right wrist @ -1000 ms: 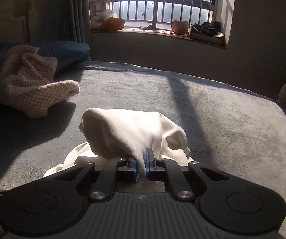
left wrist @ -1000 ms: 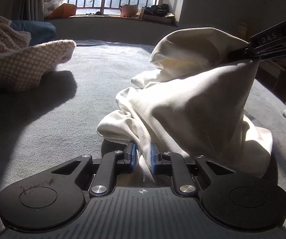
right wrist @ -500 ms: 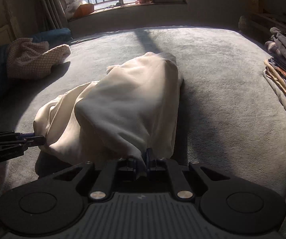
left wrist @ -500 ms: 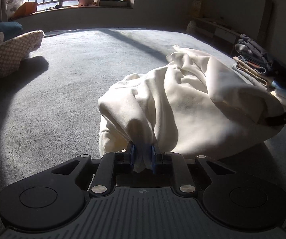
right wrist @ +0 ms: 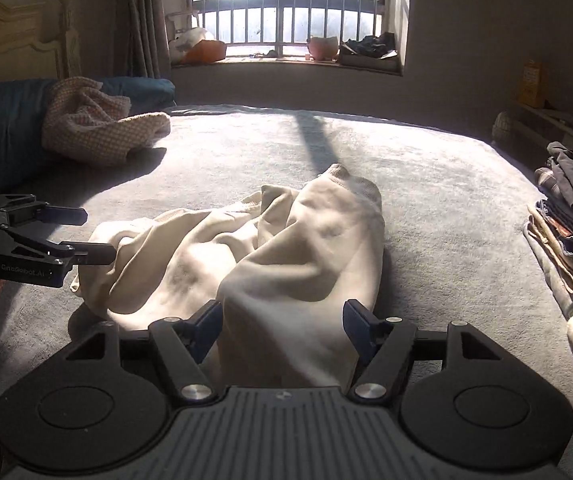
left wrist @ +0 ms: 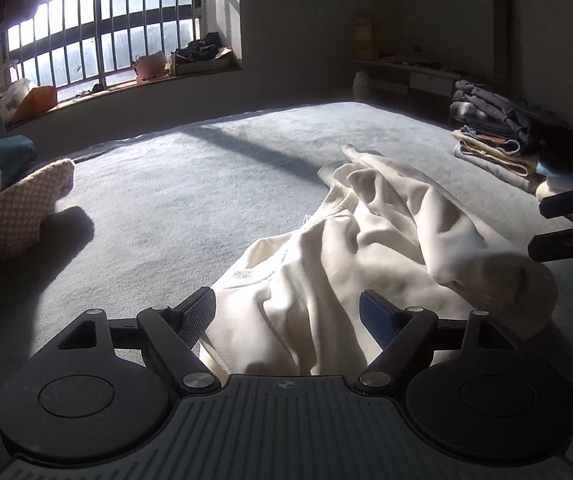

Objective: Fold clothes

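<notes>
A cream white garment (left wrist: 370, 252) lies crumpled on the grey bed (left wrist: 190, 196); it also shows in the right wrist view (right wrist: 270, 256). My left gripper (left wrist: 288, 316) is open, its jaws wide apart on either side of the near edge of the cloth. My right gripper (right wrist: 282, 322) is open too, with the cloth lying loose between its fingers. Each gripper shows in the other's view, open beside the garment: the right one (left wrist: 562, 224) and the left one (right wrist: 82, 236).
A pink checked blanket (right wrist: 98, 132) and a blue pillow (right wrist: 2, 128) lie at the far left. A stack of folded clothes (left wrist: 502, 140) sits on the bed's right edge. A barred window (right wrist: 286, 4) with a cluttered sill is behind.
Both grippers were shut on the garment and lowered it to the bed. Now both have opened and let it go; the cloth has slumped flat.
</notes>
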`<action>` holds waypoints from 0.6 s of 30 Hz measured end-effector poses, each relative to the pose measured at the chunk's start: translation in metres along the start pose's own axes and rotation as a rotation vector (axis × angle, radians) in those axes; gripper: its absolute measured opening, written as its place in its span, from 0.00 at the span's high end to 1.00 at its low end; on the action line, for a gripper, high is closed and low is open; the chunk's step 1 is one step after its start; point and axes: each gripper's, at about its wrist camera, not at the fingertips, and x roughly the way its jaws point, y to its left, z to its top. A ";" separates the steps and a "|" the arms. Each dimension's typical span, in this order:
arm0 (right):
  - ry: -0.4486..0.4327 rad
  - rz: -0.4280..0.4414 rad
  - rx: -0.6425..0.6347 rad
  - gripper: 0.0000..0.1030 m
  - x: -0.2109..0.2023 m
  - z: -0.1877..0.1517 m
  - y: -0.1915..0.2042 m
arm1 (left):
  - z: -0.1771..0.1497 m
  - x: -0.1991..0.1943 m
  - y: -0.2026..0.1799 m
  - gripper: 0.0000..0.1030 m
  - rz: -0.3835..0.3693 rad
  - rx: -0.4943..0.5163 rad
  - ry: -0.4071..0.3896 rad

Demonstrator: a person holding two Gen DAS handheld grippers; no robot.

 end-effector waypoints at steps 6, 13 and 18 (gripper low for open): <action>0.123 -0.072 -0.047 0.91 0.054 0.000 0.003 | 0.000 0.020 0.005 0.26 0.049 -0.038 0.056; 0.197 -0.270 0.383 0.93 0.011 -0.047 -0.101 | -0.010 0.028 0.012 0.45 0.002 -0.047 0.050; 0.195 -0.362 0.600 0.90 -0.025 -0.077 -0.140 | -0.018 0.033 0.009 0.56 -0.030 -0.039 0.056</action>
